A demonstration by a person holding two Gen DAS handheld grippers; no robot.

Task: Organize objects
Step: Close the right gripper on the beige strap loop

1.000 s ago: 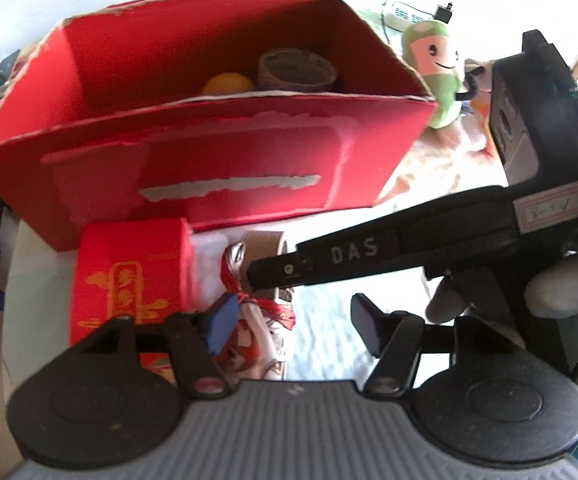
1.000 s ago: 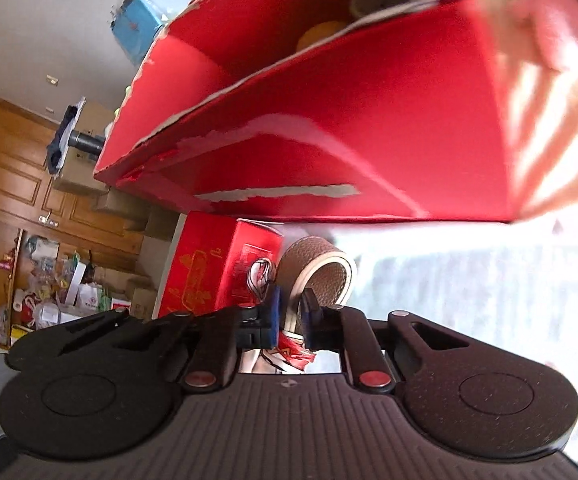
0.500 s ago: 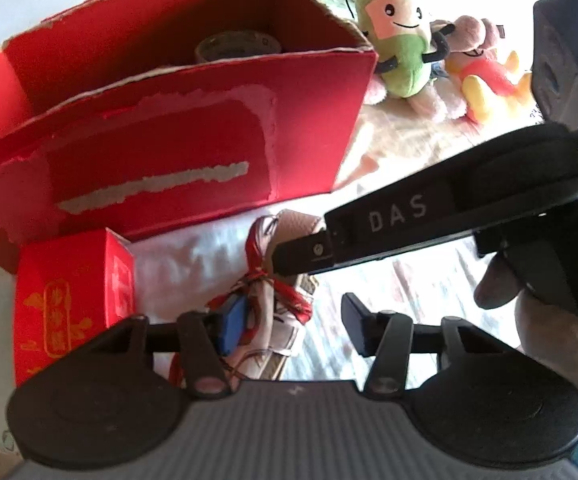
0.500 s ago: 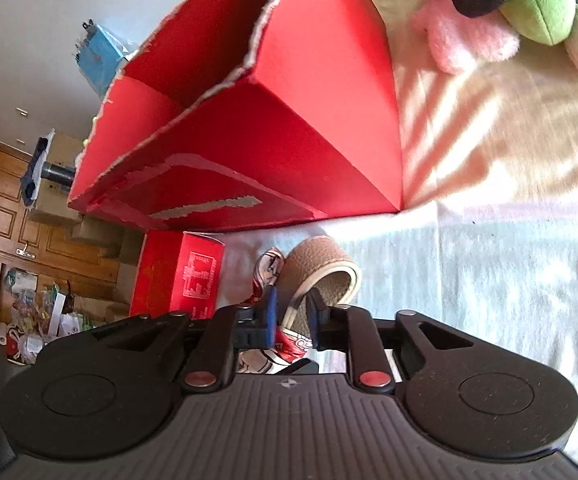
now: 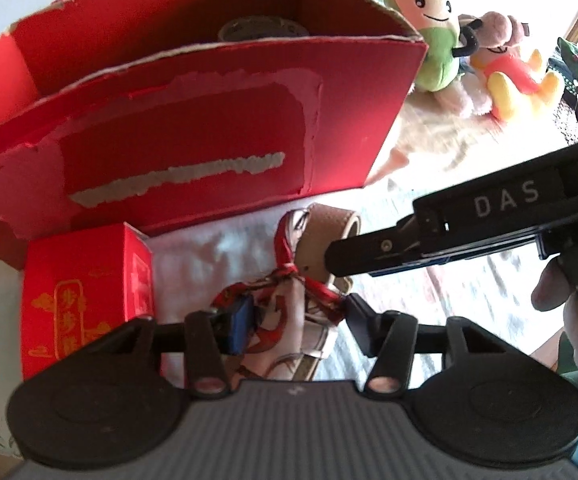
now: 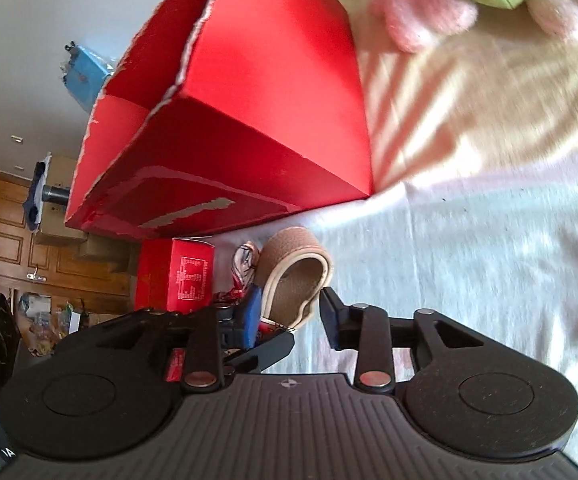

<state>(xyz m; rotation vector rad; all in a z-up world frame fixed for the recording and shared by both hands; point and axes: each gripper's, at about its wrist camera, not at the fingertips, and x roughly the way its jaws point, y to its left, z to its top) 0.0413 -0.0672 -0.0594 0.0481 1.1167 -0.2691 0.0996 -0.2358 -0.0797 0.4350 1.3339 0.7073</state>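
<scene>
both hand-held grippers (image 5: 295,314) (image 6: 289,316) gape around the sandal (image 5: 321,240) beside the red box (image 5: 193,128).

Open left gripper (image 5: 295,314) straddling a tan sandal (image 5: 329,232) tied with red scarf (image 5: 285,280), large red box (image 5: 193,136) behind, small red carton (image 5: 85,292) beside it

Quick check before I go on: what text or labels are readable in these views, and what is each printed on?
"DAS": white letters on the right gripper, seen from the left wrist view.
Gold characters on the small red box: too blurred to read.
White print panel on its side: too small to read.
Large red box: label torn off, no text.
</scene>
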